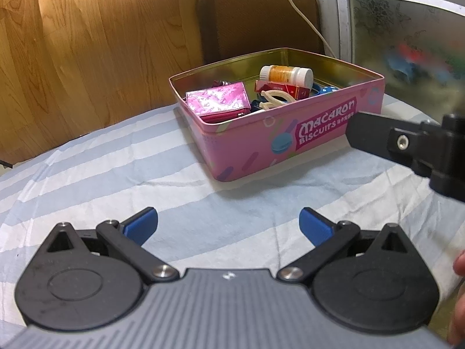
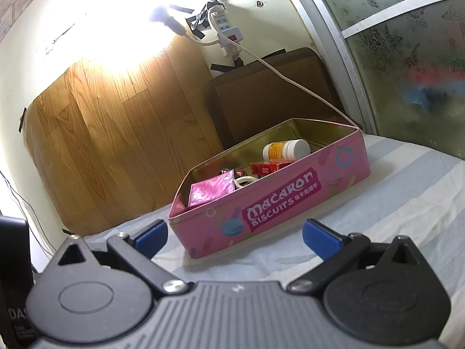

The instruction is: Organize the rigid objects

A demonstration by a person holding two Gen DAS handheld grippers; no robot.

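Striped bedsheet [image 1: 116,174] is lying bare; probably you're facing the macaron tin [image 2: 270,200] ahead, right gripper [image 2: 234,232] nearer, both gaping empty, left gripper [image 1: 228,224] trailing.

A bright lamp [image 2: 162,17] is glaring against the pale wall [image 2: 35,58], washing out the wood-grain panel [image 2: 116,133] below. A taped power strip [image 2: 226,32] is trailing a white cord [image 2: 290,81] over a brown cushioned board [image 2: 270,96]. Frosted floral glass [image 2: 412,67] is standing beside the blue-striped sheet [image 2: 407,192].

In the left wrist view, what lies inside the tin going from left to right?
Pink wallet → white clip → red box, with the pill bottle lying on it, all inside the pink tin.
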